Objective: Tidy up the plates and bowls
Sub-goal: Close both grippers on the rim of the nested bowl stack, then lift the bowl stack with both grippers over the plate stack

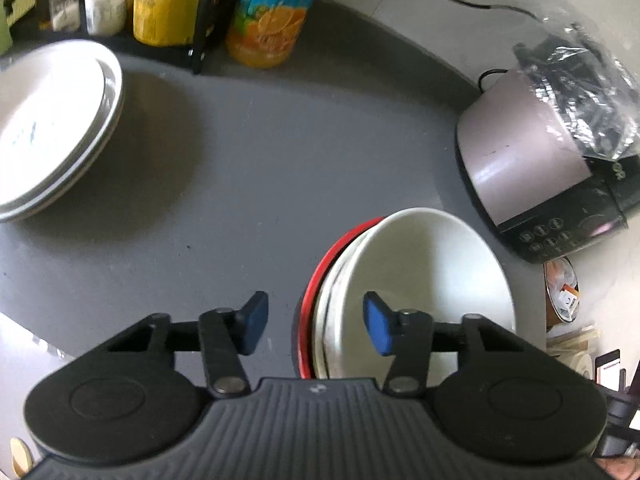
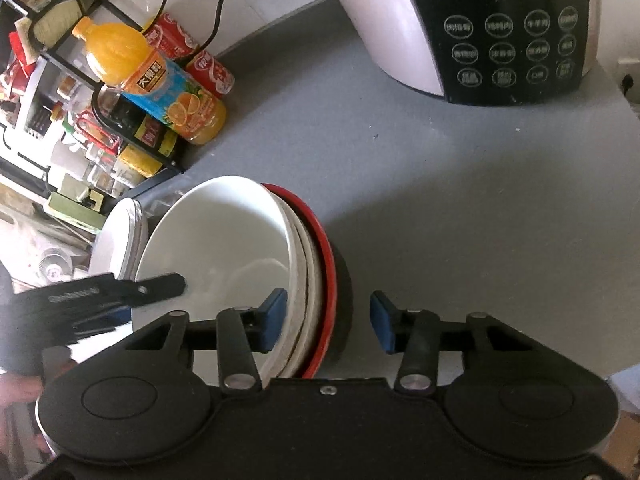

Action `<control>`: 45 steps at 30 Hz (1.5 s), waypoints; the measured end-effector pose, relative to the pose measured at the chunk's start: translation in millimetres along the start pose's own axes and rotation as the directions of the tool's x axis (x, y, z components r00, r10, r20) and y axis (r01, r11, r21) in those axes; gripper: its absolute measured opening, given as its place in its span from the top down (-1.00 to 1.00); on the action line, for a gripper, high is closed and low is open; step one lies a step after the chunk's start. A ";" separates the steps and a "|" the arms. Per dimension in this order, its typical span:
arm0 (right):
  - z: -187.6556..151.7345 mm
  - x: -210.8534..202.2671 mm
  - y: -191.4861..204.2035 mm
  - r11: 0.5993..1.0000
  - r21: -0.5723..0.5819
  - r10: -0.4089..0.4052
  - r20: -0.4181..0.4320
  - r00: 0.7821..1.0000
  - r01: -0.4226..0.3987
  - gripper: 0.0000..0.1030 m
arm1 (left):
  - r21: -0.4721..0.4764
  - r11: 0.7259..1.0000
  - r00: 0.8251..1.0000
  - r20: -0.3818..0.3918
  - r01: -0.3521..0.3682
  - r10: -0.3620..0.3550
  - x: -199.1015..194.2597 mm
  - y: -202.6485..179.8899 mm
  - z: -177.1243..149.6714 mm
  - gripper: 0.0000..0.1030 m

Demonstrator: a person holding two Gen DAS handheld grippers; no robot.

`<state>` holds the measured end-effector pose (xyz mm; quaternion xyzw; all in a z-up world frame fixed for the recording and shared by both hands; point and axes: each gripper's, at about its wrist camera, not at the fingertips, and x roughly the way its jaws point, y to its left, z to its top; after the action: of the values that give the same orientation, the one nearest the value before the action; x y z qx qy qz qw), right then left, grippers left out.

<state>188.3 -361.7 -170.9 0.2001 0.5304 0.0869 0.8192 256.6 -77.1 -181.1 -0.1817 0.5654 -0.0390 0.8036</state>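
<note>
Orange-juice bottle (image 2: 160,80), label perhaps "大果粒"

We see the nested bowls (image 1: 424,280) on the worktop (image 1: 260,168), between the plate stack (image 1: 52,120) at left and the cooker (image 1: 552,184) at right. Behind them, the juice bottle (image 1: 272,12) stands just beside the rack (image 1: 200,16).

Soft daylight, fisheye-bent edges, slight motion blur, gentle shadows

A grey counter (image 1: 280,152) carries stacked bowls (image 1: 420,280), stacked plates (image 1: 52,120), a cooker (image 1: 540,184) and a juice bottle (image 1: 272,12).
</note>
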 end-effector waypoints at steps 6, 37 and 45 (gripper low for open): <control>3.2 9.2 1.7 1.000 -0.006 0.009 -0.032 0.999 -0.009 0.24 | -0.068 0.997 0.998 -0.049 0.032 -0.035 12.4 13.4 1.4 0.26; 10.6 32.8 53.6 0.990 -0.130 -0.052 0.002 0.999 0.052 0.52 | -0.103 0.994 0.997 -0.062 0.043 -0.050 9.5 38.9 21.7 0.43; 12.8 39.8 55.0 0.997 -0.061 -0.054 0.005 0.999 0.054 0.47 | -0.096 0.994 0.995 -0.079 0.058 -0.066 11.9 49.2 30.7 0.43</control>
<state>220.6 -300.8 -176.4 0.1605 0.5315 0.0807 0.8277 282.2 -26.9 -199.2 -0.2350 0.5933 -0.0449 0.7686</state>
